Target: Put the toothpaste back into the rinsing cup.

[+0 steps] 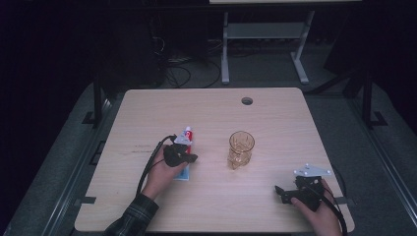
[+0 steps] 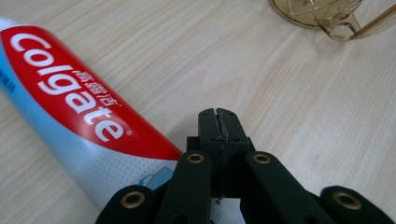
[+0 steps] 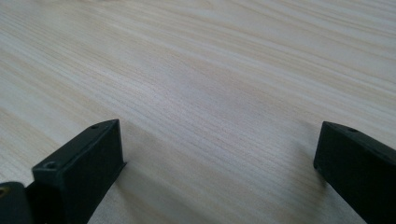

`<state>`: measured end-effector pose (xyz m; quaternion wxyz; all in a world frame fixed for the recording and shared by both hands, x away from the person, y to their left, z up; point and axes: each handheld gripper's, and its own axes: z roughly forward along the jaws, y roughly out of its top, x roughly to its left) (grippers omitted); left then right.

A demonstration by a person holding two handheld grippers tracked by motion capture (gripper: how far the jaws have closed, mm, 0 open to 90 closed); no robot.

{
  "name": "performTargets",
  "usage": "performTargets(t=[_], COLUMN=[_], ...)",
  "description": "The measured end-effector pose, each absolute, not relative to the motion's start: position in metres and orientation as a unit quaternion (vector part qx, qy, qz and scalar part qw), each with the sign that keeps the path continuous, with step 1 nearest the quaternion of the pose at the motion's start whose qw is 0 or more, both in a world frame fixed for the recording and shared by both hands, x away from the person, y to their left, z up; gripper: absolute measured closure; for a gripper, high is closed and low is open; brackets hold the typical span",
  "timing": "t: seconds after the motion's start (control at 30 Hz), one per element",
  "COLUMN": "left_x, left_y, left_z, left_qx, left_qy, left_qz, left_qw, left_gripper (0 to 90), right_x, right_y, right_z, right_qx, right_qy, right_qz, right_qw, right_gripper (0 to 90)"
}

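Table (image 1: 275, 118): left claw (image 2: 218, 122) closed beside toothpaste (image 2: 74, 102).

Plaid sleeve (image 1: 132, 216), black tools with brass screws, trailing black cables, grey plate (image 1: 312, 171)

Red, white and blue toothpaste tube (image 2: 70, 112): both ends cut off in the left gripper view. Amber ribbed glass cup (image 2: 322, 14): cropped at top edge.
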<state>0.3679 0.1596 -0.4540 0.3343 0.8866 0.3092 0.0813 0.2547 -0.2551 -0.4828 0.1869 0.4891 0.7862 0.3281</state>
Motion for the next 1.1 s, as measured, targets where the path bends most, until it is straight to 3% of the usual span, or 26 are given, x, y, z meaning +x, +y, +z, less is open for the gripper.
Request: performTargets(t=[1.1], left_x=[0.356], left_y=[0.226], left_z=[-0.451], left_qx=[0.874], left_qy=[0.36], left_qz=[0.112], left_qw=[0.308], left_gripper=[90.0], right_x=[0.255], right_y=[-0.255], right_z=[-0.483], right_qx=[0.489], right_qy=[0.786], right_qz=[0.328], right_qw=[0.187], right_gripper=[0.7])
